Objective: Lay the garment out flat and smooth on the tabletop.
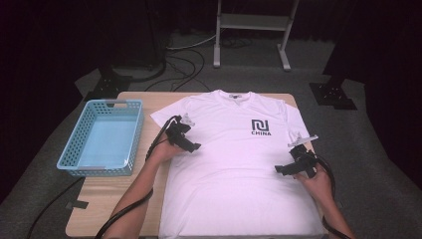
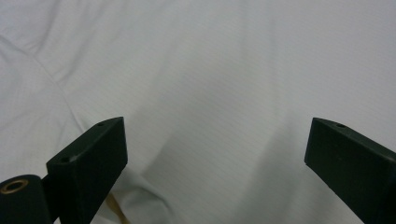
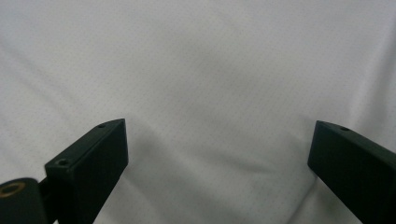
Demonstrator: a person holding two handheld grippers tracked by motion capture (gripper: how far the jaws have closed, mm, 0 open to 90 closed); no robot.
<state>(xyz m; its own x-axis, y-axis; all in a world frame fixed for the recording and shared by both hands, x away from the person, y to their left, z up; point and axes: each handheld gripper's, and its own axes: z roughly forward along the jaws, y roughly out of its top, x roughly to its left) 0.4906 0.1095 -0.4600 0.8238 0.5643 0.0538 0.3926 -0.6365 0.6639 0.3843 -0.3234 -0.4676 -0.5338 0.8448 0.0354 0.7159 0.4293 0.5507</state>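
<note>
White knit T-shirt (image 1: 234,169) flat on wooden worktop (image 1: 149,102), soft creases. Left hand-held gripper (image 1: 195,147) and right hand-held gripper (image 1: 279,170) over fabric, jaws wide, empty. Blue perforated plastic basket (image 1: 74,144) at left.

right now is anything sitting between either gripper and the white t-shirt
Nothing visible. The left gripper and right gripper are both over the t-shirt, jaws open, with bare white cloth between them in each gripper view. The blue basket sits off to the side.
</note>
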